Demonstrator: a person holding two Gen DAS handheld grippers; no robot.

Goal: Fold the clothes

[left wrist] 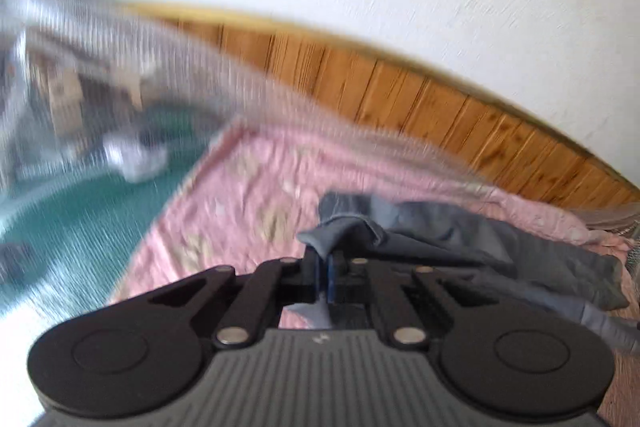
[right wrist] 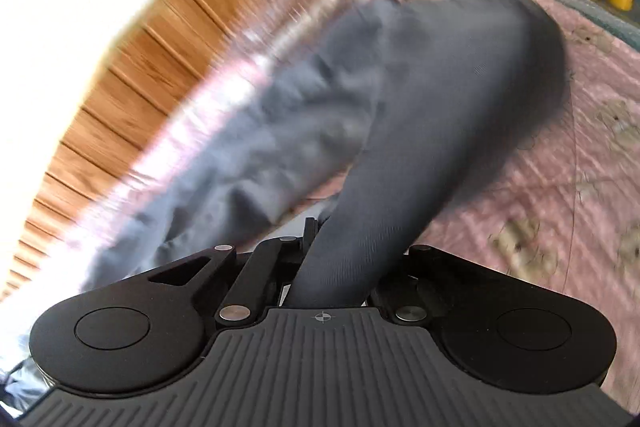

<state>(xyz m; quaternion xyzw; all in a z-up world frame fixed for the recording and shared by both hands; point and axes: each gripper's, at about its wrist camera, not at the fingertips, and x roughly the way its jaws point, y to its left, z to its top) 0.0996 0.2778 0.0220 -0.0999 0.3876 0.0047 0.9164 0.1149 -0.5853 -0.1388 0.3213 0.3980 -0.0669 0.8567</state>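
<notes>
1. My left gripper [left wrist: 326, 277] is clenched on a bunched edge of the grey garment [left wrist: 460, 239].
2. My right gripper [right wrist: 332, 255] is clamped on another part of the same garment [right wrist: 400, 99], which drapes over it.
3. The garment lies on the pink bedspread [left wrist: 248, 195], beside the wooden headboard [left wrist: 400, 95].

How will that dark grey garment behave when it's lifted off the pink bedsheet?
Probably floppy: the dark grey garment drapes and creases from the right gripper. Likely light, since the left gripper lifts a pinched corner. It may drag wrinkles.
</notes>
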